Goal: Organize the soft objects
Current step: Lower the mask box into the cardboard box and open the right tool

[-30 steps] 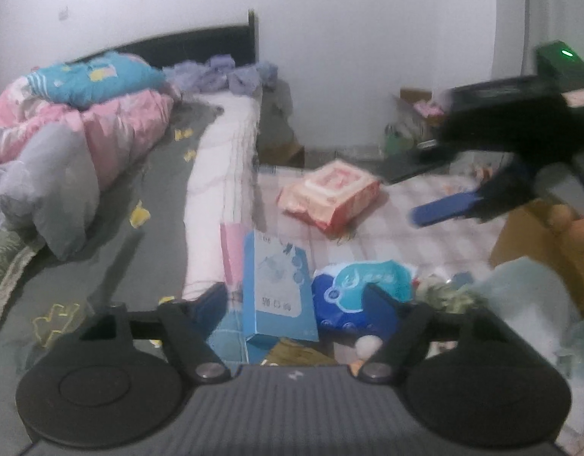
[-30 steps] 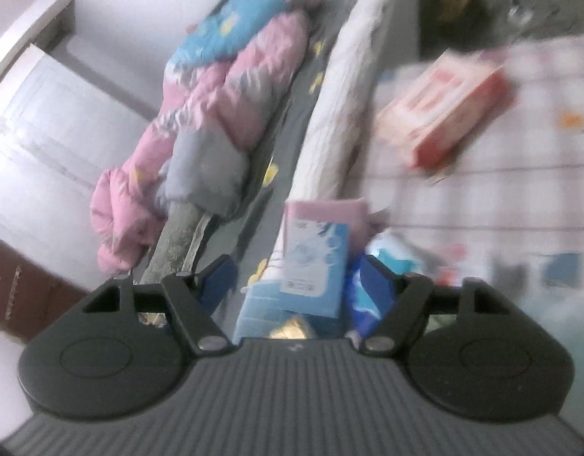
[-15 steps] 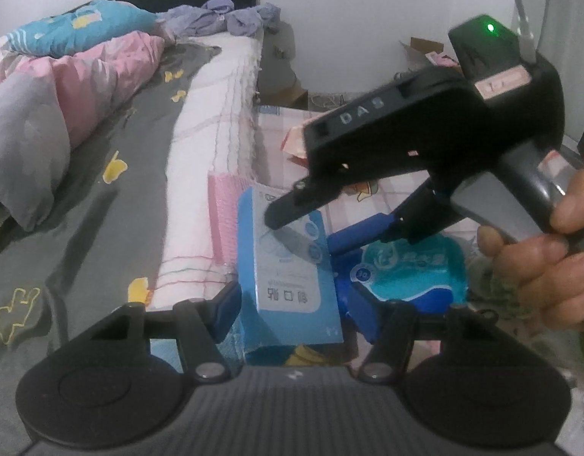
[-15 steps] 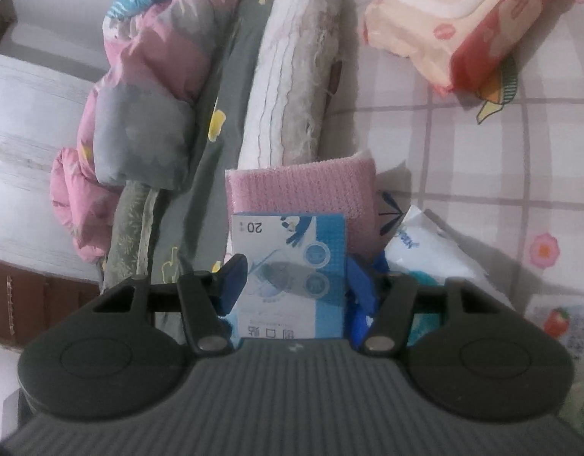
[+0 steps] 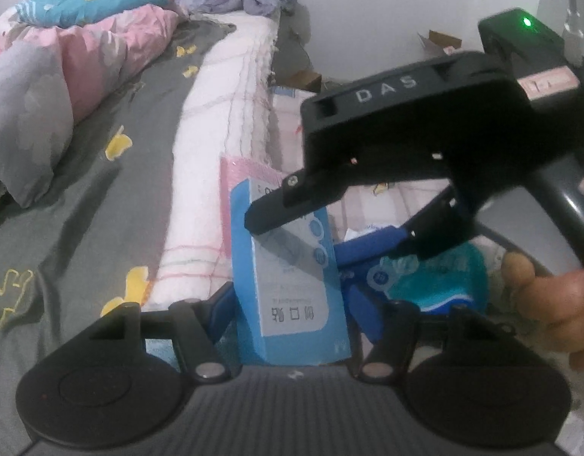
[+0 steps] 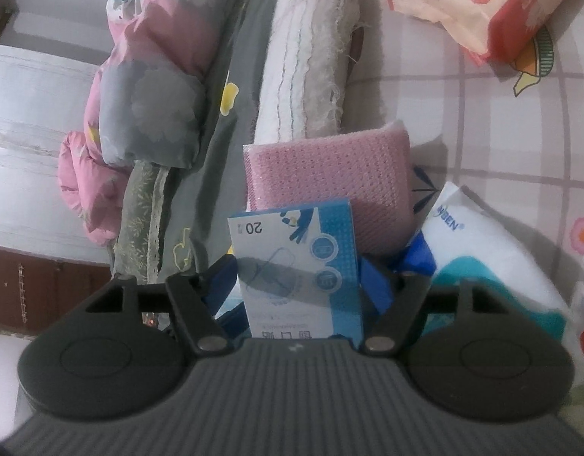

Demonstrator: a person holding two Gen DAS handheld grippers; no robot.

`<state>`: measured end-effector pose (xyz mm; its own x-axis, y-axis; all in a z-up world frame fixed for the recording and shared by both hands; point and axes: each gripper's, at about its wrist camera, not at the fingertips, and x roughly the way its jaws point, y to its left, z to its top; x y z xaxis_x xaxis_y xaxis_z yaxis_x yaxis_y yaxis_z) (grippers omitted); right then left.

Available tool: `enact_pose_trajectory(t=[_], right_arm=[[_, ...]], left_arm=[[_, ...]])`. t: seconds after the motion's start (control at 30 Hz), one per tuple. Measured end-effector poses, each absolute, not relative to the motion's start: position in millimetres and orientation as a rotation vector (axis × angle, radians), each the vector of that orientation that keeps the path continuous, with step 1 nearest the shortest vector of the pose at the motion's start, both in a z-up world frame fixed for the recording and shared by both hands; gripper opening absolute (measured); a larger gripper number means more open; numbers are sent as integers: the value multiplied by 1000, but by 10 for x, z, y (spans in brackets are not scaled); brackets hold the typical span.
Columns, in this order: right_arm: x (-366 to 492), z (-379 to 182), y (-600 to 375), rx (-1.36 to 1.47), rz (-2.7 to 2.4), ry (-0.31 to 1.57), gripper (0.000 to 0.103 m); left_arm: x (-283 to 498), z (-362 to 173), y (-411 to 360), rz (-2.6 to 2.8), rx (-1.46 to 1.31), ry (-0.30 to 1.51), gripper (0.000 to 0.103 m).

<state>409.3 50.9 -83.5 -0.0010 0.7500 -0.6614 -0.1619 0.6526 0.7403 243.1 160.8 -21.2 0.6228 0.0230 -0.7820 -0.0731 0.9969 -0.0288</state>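
A blue cardboard box stands on end against a pink mesh sponge at the bed's edge. My left gripper has a blue pad against each side of the box's lower part. My right gripper, held by a hand, reaches in from the right and straddles the upper part of the box. Its jaws are opening, and in the right wrist view the right gripper shows a thin gap on both sides of the box.
A white and teal tissue pack lies right of the box. A red and cream wipes pack sits farther back on the checked sheet. A rolled white blanket and a pink quilt lie on the grey bed to the left.
Both grippers have come down and closed in on the blue box, which now sits between both pairs of fingers. The right gripper moved in from the right and its fingers have spread slightly.
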Motion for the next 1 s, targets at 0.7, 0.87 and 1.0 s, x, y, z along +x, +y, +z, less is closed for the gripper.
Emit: enact_pose_trajectory(t=[0.7,0.87,1.0], right_arm=[[3557,268,-867,651,741,1140,55],[3296,438,-1767,696,650,1063,55],[3116,512,-2552,728,547,1009,56]], left_arm=[[2073,803,508,-103,-12,683,62],[2126,896,-203,-236,4,663,62],[2231,889,-834,-354,19,667,62]])
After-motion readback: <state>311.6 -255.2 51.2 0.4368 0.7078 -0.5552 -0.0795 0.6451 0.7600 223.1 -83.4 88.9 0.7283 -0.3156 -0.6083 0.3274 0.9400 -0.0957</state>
